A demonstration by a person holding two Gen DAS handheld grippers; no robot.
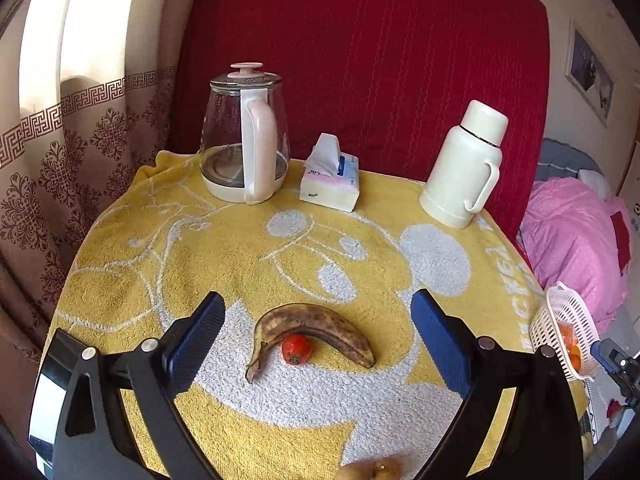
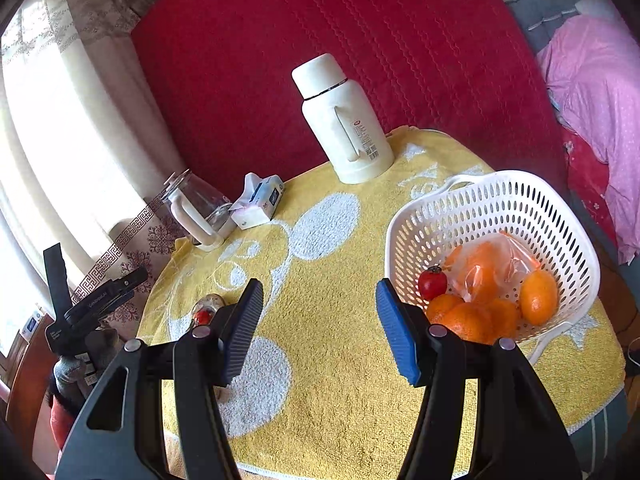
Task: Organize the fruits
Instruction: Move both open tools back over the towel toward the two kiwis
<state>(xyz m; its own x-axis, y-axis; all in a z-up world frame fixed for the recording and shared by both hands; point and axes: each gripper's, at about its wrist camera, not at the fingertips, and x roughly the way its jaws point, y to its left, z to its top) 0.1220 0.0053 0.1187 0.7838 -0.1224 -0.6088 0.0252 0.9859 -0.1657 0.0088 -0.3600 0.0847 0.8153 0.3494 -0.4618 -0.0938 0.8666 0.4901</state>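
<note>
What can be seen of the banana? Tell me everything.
The banana is overripe: its yellow peel is mostly brown and black. It lies flat on the yellow towel, arched away from the camera, stem end toward the lower left. A small red fruit sits against its inner curve. It lies ahead of the left gripper, whose wide-open jaws do not touch it.

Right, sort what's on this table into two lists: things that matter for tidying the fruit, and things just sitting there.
Part of the job:
- banana
- small red fruit tucked against the banana
- white basket, already holding oranges and a red fruit
- brownish fruit at the near edge, mostly cut off

Just lying about:
- glass kettle
- tissue box
- white flask
- yellow towel
</note>
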